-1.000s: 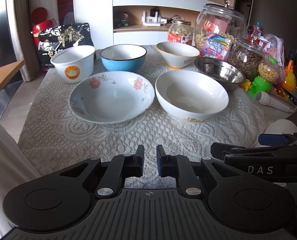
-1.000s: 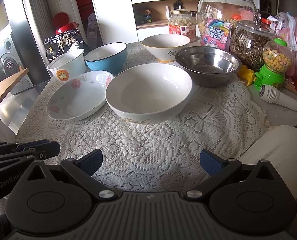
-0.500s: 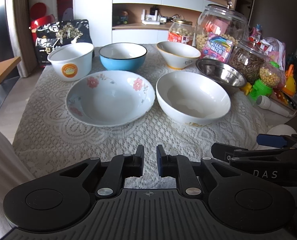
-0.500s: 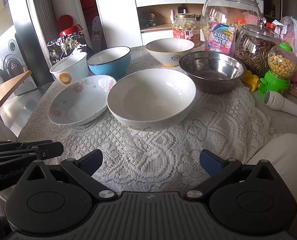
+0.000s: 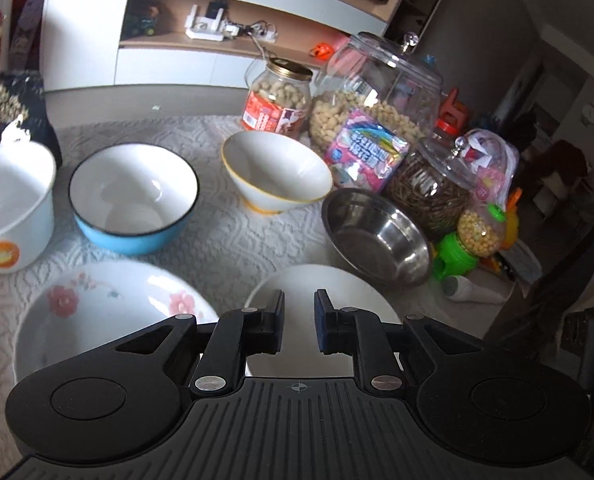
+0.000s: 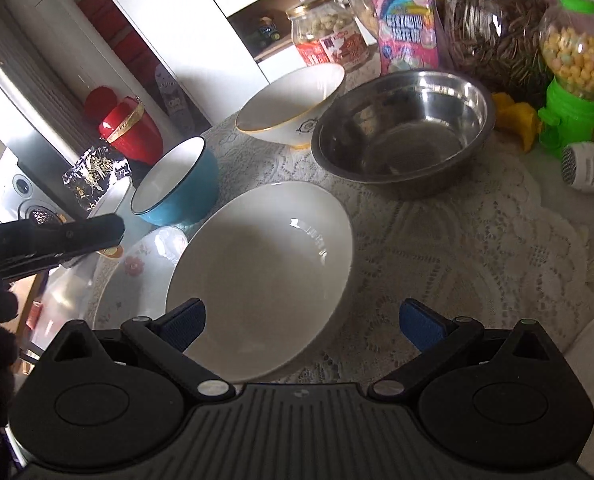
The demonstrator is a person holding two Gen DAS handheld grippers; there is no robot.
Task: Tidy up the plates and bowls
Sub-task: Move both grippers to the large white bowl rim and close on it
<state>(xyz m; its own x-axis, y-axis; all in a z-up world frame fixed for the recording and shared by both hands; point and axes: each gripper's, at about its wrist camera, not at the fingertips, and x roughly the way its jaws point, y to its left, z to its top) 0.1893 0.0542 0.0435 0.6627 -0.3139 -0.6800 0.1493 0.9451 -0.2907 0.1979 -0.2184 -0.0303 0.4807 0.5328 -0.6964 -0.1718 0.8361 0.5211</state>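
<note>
On the lace tablecloth stand a flowered plate (image 5: 97,312), a large white bowl (image 6: 257,264), a blue bowl (image 5: 133,196), a white cup-like bowl with an orange logo (image 5: 9,200), a white bowl with a yellow rim (image 5: 277,176) and a steel bowl (image 5: 377,232). My left gripper (image 5: 299,322) hovers over the large white bowl (image 5: 317,280) with its jaws nearly shut and empty. My right gripper (image 6: 303,322) is wide open, its jaws over the near rim of the large white bowl, holding nothing.
Glass jars of snacks (image 5: 381,92), a candy packet (image 5: 365,152), a green candy dispenser (image 5: 469,240) and a white microphone (image 6: 589,164) crowd the right side. A black foil bag (image 5: 1,112) stands at the far left. A white cabinet (image 5: 177,20) is behind.
Both grippers have moved forward and up over the table, closer to the bowls. The left one has tilted right; the right one now reaches the large white bowl. Jaw openings are unchanged.
</note>
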